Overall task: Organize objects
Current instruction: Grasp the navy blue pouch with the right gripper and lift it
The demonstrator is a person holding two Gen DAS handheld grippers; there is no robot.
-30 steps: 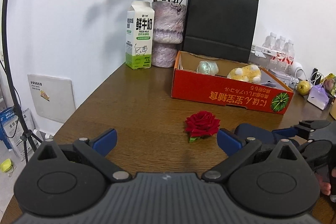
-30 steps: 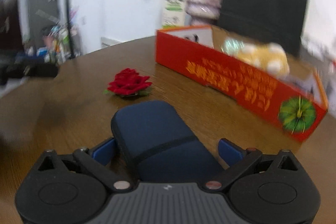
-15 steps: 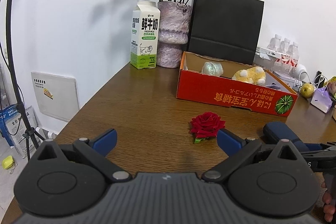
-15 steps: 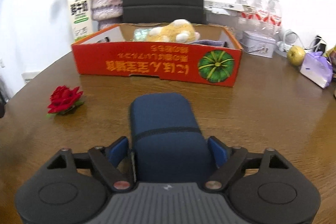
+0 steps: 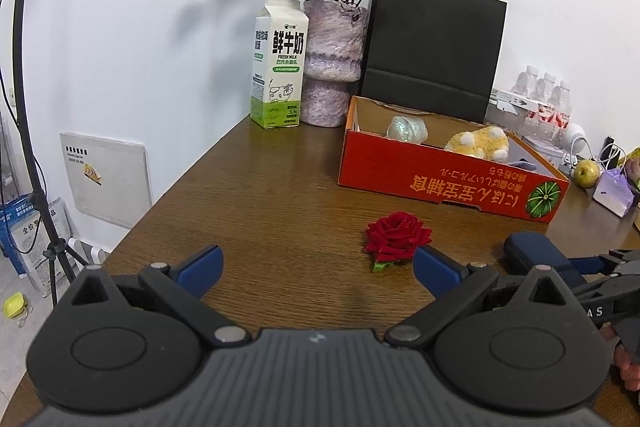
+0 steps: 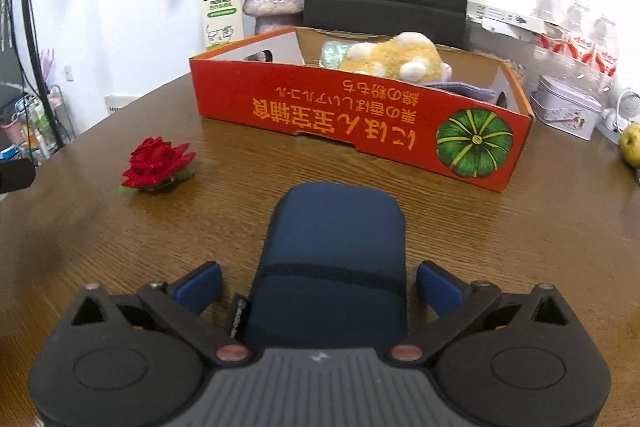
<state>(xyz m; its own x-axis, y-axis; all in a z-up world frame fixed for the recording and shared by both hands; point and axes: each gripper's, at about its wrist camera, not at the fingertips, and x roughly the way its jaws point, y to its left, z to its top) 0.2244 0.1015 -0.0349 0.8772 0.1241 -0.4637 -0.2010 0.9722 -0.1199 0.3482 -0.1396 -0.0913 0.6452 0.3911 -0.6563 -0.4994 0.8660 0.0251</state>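
Between the right tongs, opening wide and gripping nothing, a soft-looking navy fabric case is lying: light, best squeezed mid-sides; left tongs are hanging open, empty.

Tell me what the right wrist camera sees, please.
The right hand-held gripper is opening around a blue case on a wooden table. Behind it sits a red box holding a yellow plush toy; a red rose lies left.
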